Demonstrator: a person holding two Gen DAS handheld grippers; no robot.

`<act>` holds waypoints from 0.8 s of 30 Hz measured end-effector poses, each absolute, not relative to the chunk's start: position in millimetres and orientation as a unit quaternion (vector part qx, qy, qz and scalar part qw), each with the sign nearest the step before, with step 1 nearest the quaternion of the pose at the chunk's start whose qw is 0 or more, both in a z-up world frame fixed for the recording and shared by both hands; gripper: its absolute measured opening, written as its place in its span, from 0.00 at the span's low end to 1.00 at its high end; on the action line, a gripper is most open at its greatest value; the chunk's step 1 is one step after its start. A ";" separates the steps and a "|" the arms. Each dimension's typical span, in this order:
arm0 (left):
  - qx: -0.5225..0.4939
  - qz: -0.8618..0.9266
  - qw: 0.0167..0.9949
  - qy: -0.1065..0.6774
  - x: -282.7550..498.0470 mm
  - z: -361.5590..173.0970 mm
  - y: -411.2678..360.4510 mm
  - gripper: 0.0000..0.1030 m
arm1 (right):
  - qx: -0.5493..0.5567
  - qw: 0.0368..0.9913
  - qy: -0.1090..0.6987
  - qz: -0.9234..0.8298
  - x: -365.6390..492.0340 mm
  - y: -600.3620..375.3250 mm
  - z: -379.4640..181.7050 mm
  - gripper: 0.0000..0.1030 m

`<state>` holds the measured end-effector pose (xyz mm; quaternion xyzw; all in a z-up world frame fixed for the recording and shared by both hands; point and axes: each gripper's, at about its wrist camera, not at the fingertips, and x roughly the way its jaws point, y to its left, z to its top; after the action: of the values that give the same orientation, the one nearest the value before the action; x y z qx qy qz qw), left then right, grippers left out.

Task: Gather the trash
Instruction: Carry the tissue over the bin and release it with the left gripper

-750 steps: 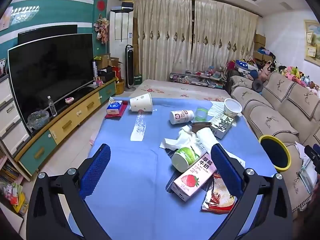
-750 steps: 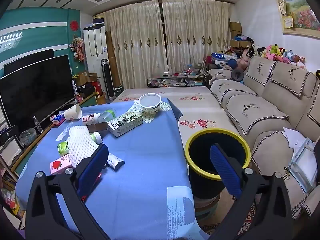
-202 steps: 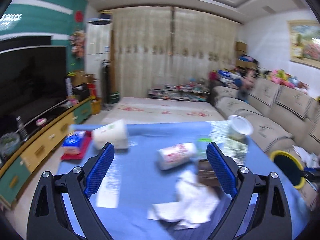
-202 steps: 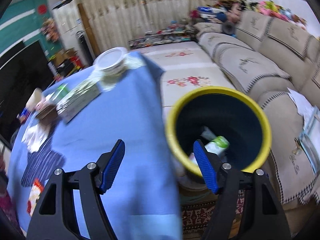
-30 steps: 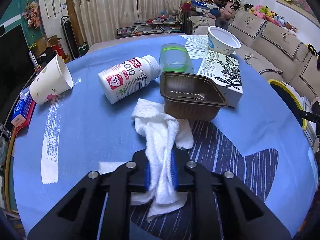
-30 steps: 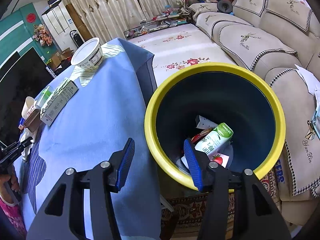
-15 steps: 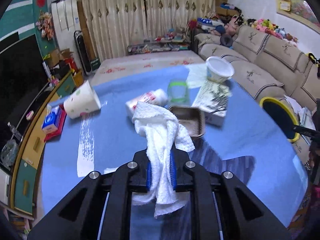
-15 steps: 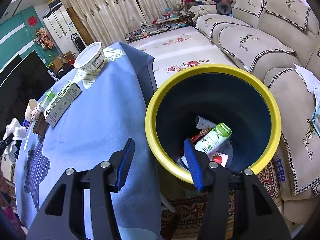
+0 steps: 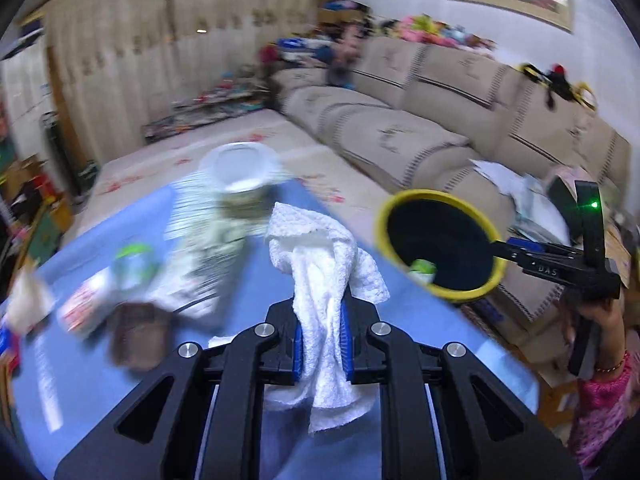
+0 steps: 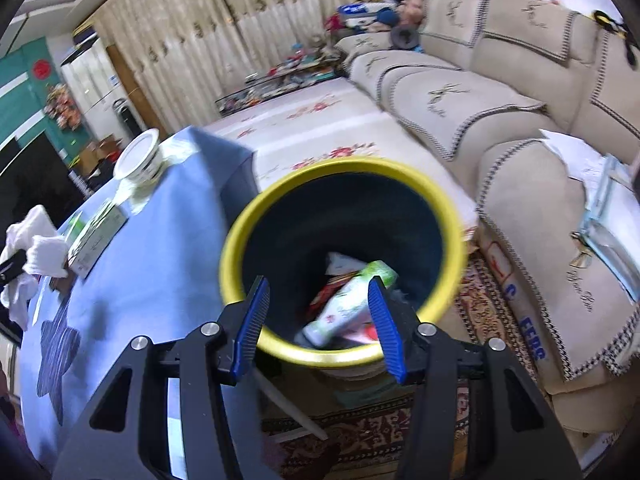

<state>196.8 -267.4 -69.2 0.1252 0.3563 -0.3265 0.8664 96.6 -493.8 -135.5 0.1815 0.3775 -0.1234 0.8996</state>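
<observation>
beside bin (image 10: 344, 168): sofa (image 10: 500, 120), rug (image 10: 360, 432)

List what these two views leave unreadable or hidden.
- Left wrist view: motion blur smears the table items behind the white tissue; the bottle label can't be read.
- Left wrist view: the tissue covers the left gripper pads' contact faces.
- Right wrist view: the trash bin wall and the right gripper fingers hide part of its contents; the carton print is blurred.
- Both views: the bin's base is hidden.
</observation>
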 end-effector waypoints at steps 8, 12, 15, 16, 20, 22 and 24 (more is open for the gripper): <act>0.160 -0.389 0.827 0.374 212.5 -85.2 -394.3 0.14 | 0.206 0.893 0.364 -0.168 74.9 -529.8 -142.1 0.49; 0.164 -0.402 0.809 0.397 227.7 -98.4 -445.5 0.15 | 0.217 0.888 0.367 -0.173 70.6 -541.6 -149.3 0.49; 0.172 -0.400 0.806 0.402 235.8 -108.4 -475.2 0.20 | 0.225 0.885 0.366 -0.177 67.1 -548.9 -152.4 0.49; 0.172 -0.397 0.807 0.403 238.4 -111.6 -480.7 0.23 | 0.226 0.885 0.366 -0.178 66.4 -550.1 -152.7 0.49; 0.168 -0.384 0.812 0.407 248.5 -123.9 -500.1 0.45 | 0.232 0.883 0.366 -0.182 63.0 -555.3 -155.3 0.50; 0.148 -0.379 0.815 0.413 254.1 -124.2 -499.1 0.63 | 0.233 0.882 0.366 -0.183 62.0 -556.2 -155.8 0.50; 0.129 -0.381 0.817 0.413 255.4 -122.3 -489.3 0.71 | 0.233 0.882 0.366 -0.184 61.3 -555.3 -155.5 0.50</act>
<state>255.4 -489.3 -122.3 0.1288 0.4133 -0.3813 0.8168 61.3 -555.3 -155.5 0.2329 0.3658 -0.1839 0.8821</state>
